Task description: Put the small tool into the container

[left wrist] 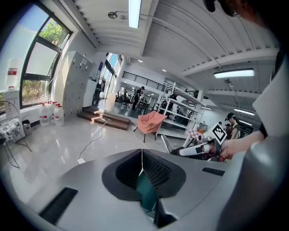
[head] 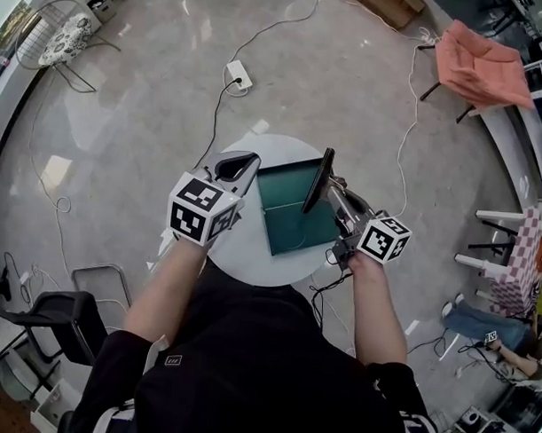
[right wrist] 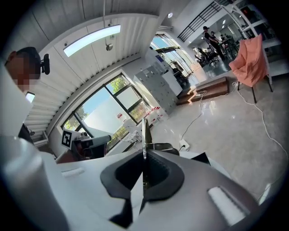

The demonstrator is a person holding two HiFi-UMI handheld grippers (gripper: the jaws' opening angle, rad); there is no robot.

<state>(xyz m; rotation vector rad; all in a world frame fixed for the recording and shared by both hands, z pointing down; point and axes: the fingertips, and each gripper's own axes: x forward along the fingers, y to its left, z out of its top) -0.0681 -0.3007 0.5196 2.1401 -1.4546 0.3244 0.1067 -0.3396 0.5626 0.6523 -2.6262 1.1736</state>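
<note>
I judge step as transfer. My right tool (head: 332,188) clamps small tool (head: 319,177) — thin dark blade, upright over container (head: 288,225); left tool (head: 240,166) closed, empty, beside it. Next — lower, release inside.

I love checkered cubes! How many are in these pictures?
2. One cube on the left gripper, over the round table's left side; the other on the right gripper, right of the green container. A tiny marked thing at far right is too small to tell.
</note>
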